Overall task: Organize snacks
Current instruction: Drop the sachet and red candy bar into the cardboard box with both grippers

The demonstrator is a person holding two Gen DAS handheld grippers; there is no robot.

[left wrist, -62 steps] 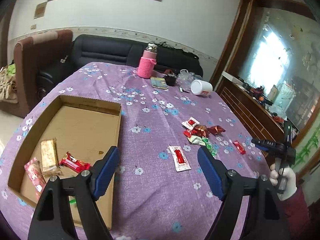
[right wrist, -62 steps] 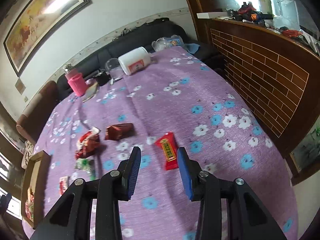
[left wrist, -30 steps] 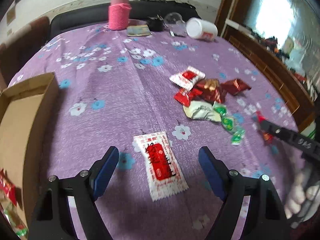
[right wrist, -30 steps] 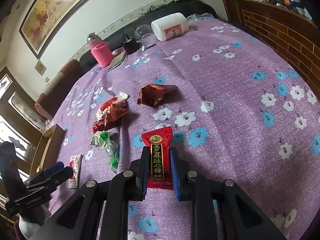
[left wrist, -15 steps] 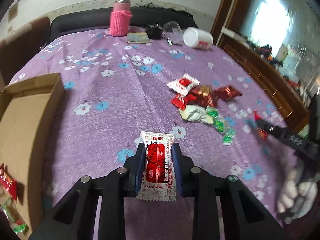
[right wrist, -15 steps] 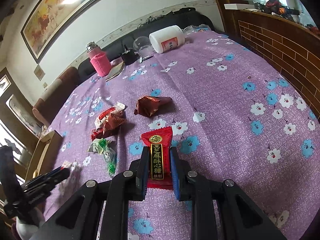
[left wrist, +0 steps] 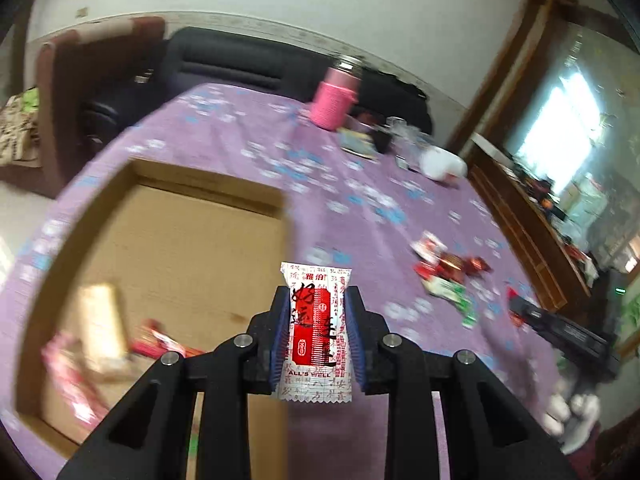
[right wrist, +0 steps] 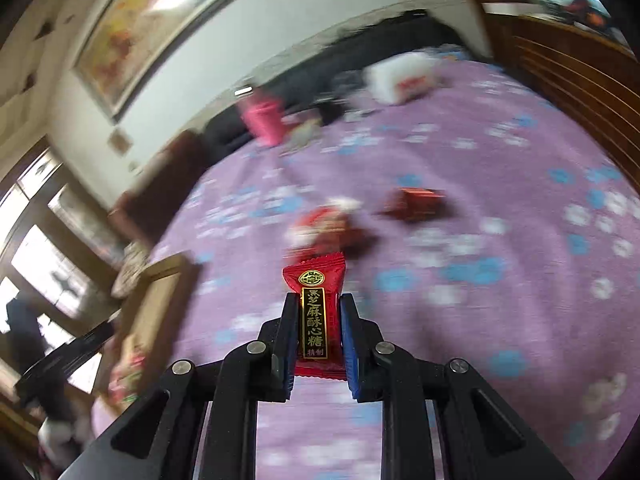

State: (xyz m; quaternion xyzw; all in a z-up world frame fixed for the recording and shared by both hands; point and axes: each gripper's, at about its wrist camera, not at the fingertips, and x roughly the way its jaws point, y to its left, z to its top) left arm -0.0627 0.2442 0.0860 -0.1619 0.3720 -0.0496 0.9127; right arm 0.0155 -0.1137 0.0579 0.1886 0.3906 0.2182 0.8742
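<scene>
- Purple flowered cloth covers the table (left wrist: 352, 168); a dark sofa sits behind it;
- my left gripper (left wrist: 317, 330) has its fingers pinched on a flat white-and-red sachet (left wrist: 316, 324), crinkly film, long axis pointing to 12 o'clock;
- the open cardboard box (left wrist: 180, 240), shallow and matte, lies at 10 o'clock from that sachet, so I judge the left nearer;
- my right gripper (right wrist: 319, 338) clamps a glossy red candy (right wrist: 316, 312), also lengthwise to 12; the box (right wrist: 156, 296) sits at 9 o'clock.
</scene>
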